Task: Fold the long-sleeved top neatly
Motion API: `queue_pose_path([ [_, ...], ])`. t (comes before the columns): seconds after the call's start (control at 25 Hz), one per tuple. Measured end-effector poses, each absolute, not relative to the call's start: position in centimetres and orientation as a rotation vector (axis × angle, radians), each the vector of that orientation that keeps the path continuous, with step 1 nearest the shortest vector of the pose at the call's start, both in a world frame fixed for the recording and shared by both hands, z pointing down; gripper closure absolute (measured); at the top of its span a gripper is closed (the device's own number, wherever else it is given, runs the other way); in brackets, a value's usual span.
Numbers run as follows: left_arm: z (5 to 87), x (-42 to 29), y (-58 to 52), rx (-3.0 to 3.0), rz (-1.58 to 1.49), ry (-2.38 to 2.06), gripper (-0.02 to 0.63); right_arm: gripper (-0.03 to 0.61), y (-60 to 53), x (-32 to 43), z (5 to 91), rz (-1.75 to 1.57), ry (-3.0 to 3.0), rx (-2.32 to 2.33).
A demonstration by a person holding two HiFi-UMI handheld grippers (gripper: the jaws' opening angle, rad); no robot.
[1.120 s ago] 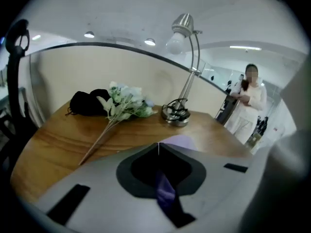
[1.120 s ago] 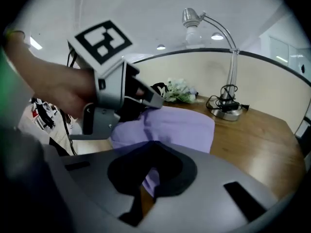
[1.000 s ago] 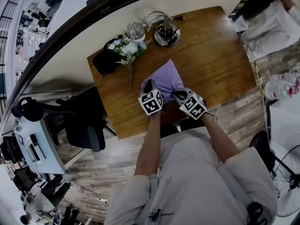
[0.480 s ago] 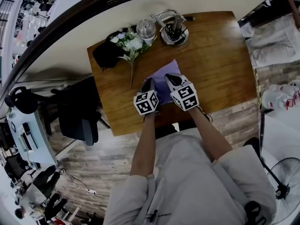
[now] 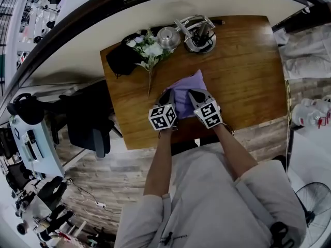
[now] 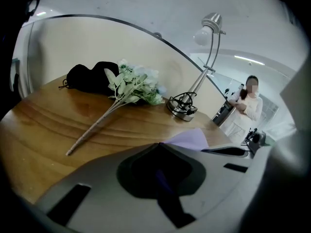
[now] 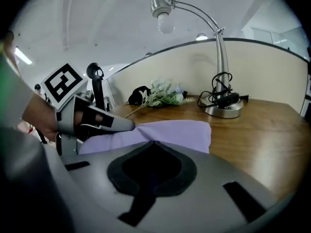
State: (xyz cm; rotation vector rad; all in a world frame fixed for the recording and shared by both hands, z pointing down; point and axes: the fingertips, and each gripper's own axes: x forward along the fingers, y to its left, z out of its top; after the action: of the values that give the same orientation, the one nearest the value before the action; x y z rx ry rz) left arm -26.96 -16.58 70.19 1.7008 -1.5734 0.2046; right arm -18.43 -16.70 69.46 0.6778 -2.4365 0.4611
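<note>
A: How's the top (image 5: 186,89) look rn?
B: Lilac, thin and soft, matte. It's folded into a compact wedge w/ rounded edges, lying flat-ish on the worktop (image 5: 243,71), front-middle, right ahead of you.

A: And my claws?
B: Your left claw (image 6: 158,143) is clamped on the fabric; a lilac strip runs thru the gap btwn its jaws. Your right claw (image 7: 154,142) is closed too, tips on the top's near edge w/ cloth gathered up to them. The two sit side by side at that edge.

A: Surface?
B: Worktop's rectangular, warm brown wood, glossy, w/ broad wavy grain.

A: Other stuff?
B: At the back there's a lamp (image 7: 223,106) w/ a round chrome base, curved chrome neck and bare bulb, plus a black cord (image 7: 221,93) bundled on the base. To its left is a flower spray (image 6: 133,86) w/ pale blooms, green leaves and a long thin stem; the stem end is near the top's left side. Beside the blooms is a black pouch (image 6: 92,76), soft and lumpy. Lamp and pouch are well apart from the top.
</note>
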Motion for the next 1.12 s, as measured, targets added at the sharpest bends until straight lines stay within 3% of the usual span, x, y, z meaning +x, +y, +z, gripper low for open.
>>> queue_pose_path([
  [0.72, 70.4, -27.0, -16.8, 1.731, 0.321, -1.665, 0.591, 0.572, -17.4, -18.8, 70.1, 0.681, -2.341, 0.577],
  [1.12, 62.7, -26.1, -13.3, 1.757, 0.274, -1.814, 0.589, 0.572, -17.6, -12.9, 63.1, 0.572, -2.445, 0.630],
])
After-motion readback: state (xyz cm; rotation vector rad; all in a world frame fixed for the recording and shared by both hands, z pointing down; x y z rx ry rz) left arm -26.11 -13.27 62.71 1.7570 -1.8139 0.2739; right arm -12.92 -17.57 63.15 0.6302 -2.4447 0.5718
